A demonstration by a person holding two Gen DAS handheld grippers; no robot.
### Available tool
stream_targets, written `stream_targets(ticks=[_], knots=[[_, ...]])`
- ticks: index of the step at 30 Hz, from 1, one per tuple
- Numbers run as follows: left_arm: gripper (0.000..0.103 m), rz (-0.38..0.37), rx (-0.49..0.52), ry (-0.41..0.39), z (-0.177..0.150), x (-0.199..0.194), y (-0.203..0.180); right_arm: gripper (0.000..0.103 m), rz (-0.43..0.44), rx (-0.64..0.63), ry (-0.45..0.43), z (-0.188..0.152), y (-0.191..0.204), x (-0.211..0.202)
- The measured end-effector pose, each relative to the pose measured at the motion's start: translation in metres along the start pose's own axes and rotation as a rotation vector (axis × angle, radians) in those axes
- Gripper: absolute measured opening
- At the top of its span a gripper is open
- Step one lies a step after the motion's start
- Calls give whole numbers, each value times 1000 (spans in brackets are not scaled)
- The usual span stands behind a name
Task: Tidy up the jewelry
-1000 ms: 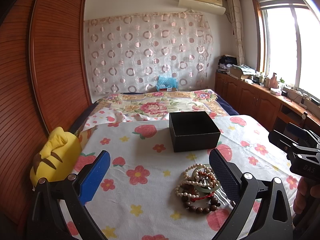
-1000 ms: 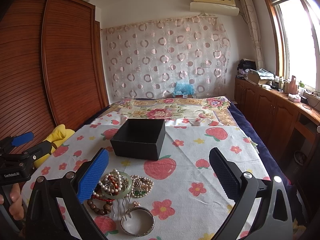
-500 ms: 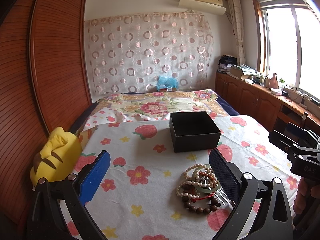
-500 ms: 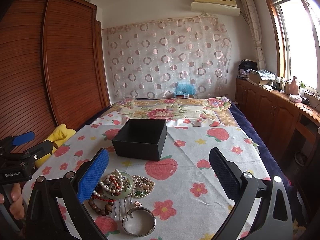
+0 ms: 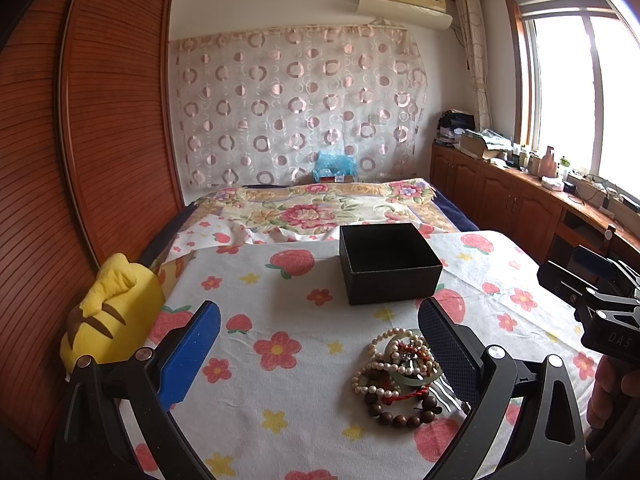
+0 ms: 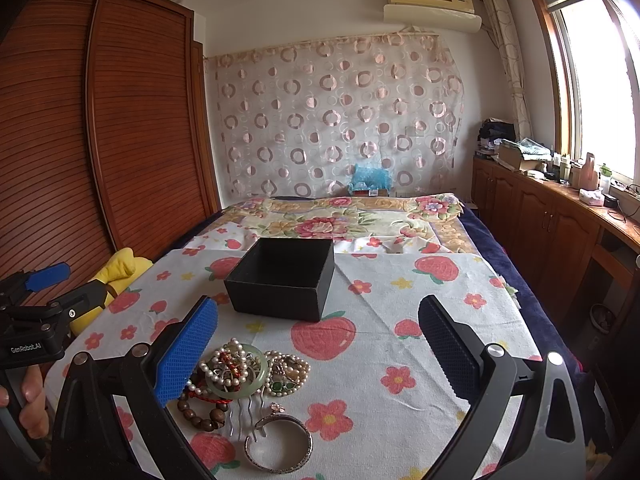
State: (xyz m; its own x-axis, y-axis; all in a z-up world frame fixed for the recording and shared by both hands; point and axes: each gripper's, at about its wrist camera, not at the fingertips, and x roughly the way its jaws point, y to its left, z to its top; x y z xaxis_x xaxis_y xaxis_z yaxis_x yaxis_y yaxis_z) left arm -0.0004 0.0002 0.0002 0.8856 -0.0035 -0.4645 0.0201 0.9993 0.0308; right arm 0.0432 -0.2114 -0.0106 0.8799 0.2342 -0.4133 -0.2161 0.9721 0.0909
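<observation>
Both tongs, left (image 5: 318, 354) marked "GenRobot.AI" and right (image 6: 318, 354) marked "DAS", gape empty above jewelry (image 6: 240, 376).

Inside of black box (image 6: 282, 280) too dark to read in either view. Jewelry pile (image 5: 400, 372) partly covered at lower right of the left wrist frame by a gripper finger (image 5: 448, 348); comb teeth barely visible there. Hand (image 6: 28, 404) at lower left edge of the right wrist frame cut off. Small items on window counter (image 6: 580, 184), right edge, too small to identify.
</observation>
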Motion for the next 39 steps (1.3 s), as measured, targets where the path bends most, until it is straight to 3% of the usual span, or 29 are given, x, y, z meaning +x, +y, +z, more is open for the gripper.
stream_targets(ticks=[32,39], knots=[[96,-2,-1,2,0,1,0,100,0,-1,1,0,0,0],[96,-19,8,54,-8,17,2,100,24,-24,38,-8,-4,8]])
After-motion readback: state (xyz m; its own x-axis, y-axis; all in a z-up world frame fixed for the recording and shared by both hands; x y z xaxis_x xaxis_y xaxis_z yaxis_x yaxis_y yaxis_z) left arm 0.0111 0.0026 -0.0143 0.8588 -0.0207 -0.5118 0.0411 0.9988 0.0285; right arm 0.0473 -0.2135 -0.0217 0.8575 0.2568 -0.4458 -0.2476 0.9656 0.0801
